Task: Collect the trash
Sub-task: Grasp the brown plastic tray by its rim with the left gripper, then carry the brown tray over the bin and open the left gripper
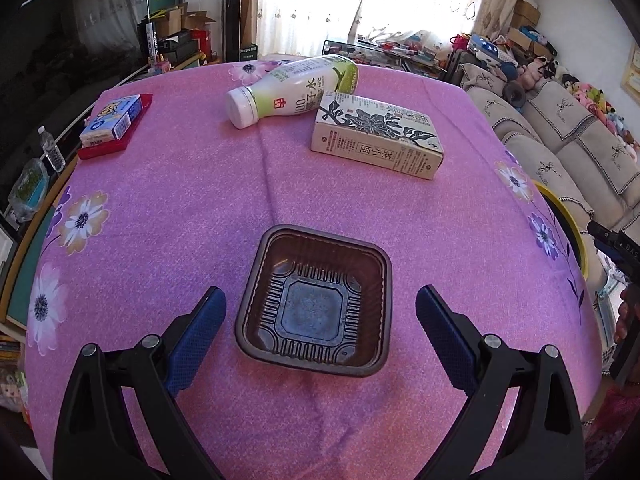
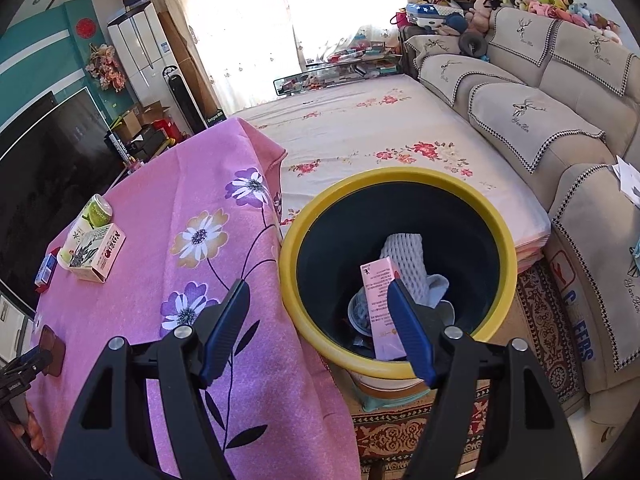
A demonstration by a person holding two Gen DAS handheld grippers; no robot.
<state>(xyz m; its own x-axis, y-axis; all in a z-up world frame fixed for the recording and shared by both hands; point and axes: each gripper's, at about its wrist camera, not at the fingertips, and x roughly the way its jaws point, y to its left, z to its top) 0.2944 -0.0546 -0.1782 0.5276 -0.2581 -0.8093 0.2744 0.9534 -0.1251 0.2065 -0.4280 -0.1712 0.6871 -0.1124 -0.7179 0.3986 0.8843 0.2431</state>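
Observation:
A brown plastic food tray lies on the pink tablecloth. My left gripper is open, its blue fingers on either side of the tray without touching it. Farther back lie a white and green bottle on its side and a beige tea carton. My right gripper is open and empty above the near rim of a yellow-rimmed dark bin beside the table. The bin holds a pink carton, white foam netting and other scraps.
A small blue and white box sits on a red tray at the table's far left. A bed with a floral sheet and a beige sofa stand beyond the bin. A patterned rug covers the floor.

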